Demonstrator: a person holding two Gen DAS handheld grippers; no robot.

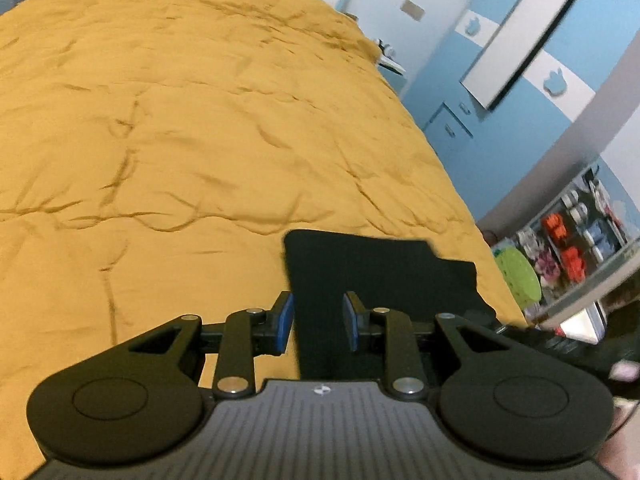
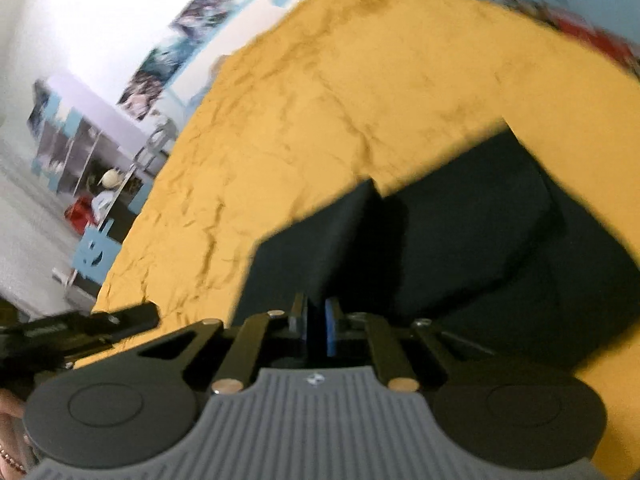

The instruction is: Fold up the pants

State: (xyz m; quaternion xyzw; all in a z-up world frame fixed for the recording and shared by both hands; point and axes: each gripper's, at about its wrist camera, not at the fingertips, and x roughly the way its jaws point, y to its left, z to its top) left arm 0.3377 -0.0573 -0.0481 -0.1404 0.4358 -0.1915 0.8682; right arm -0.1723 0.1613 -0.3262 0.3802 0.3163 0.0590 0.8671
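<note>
Step in hand: a fold is under way on the black pants [image 2: 460,240], which lie on the bed's mustard-yellow cover [image 1: 200,120], near its front right corner as the left wrist view shows it.
Where the pants are: flat on the cover for the most part, already looking doubled into a compact block with squared edges; one flap stands up off the bed toward the right hand-held gripper.
Right hand-held gripper [image 2: 318,328]: jaws pinched nearly together, and the dark cloth runs straight down into the slit between the blue pads [image 2: 331,328], so I judge it is clamped on a fold of the pants. The picture is smeared, so the exact bite is hard to read.
Left hand-held gripper [image 1: 318,324]: jaws part-way apart, a narrow gap; the blue pads [image 1: 285,322] stand clear on either side with the pants seen beyond and below them. Nothing looks pressed between them, so this one holds nothing.
Other gripper in view: a black body juts in at the lower left of the right wrist view, too blurred to say more.
Progress, as a judgement: past the first fold, with at least one more to close.
Next move calls for: the right side carrying its raised flap across and laying it square on the block, edges matched; the left side free to pin or smooth the stack.
Watch for: thin cloth slipping from a small pinch, and the wrinkled cover dragging the lower layer askew.
</note>
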